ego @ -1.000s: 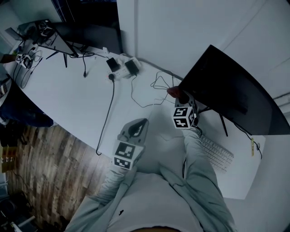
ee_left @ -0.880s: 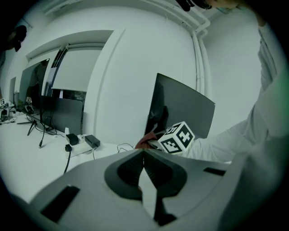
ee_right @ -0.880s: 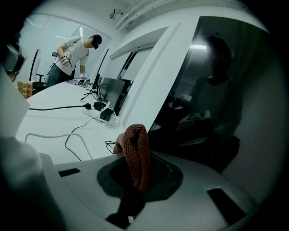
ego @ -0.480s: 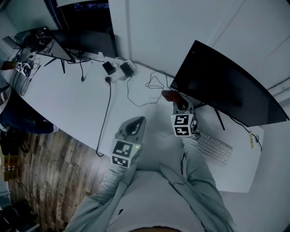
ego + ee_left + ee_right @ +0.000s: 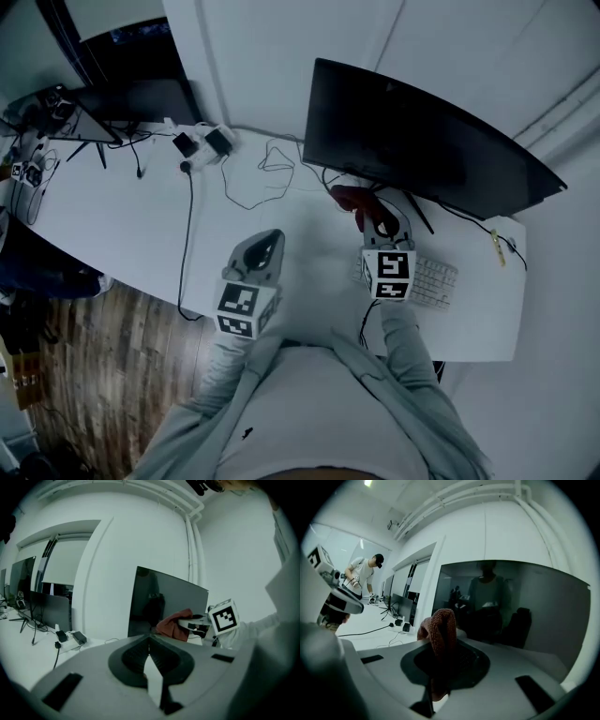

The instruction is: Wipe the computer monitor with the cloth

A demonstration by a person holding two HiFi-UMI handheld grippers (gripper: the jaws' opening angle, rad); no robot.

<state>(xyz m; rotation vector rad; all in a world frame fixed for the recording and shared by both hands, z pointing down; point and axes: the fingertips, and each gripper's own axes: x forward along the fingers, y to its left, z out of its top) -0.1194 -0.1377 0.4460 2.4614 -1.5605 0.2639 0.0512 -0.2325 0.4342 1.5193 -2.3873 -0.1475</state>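
Rust-red knitted cloth (image 5: 440,630), clenched in the right gripper (image 5: 367,217), stands up in front of the wide black computer monitor (image 5: 422,141). Over the last second I have swung round to face the screen squarely, and the cloth has come from the monitor's left edge to a spot before its lower left part. I cannot confirm contact. I judge the first stroke is about to start. The left gripper (image 5: 269,246), jaws together on nothing, idles over the white desk (image 5: 112,216).

Dim, bluish — fisheye-warped edges
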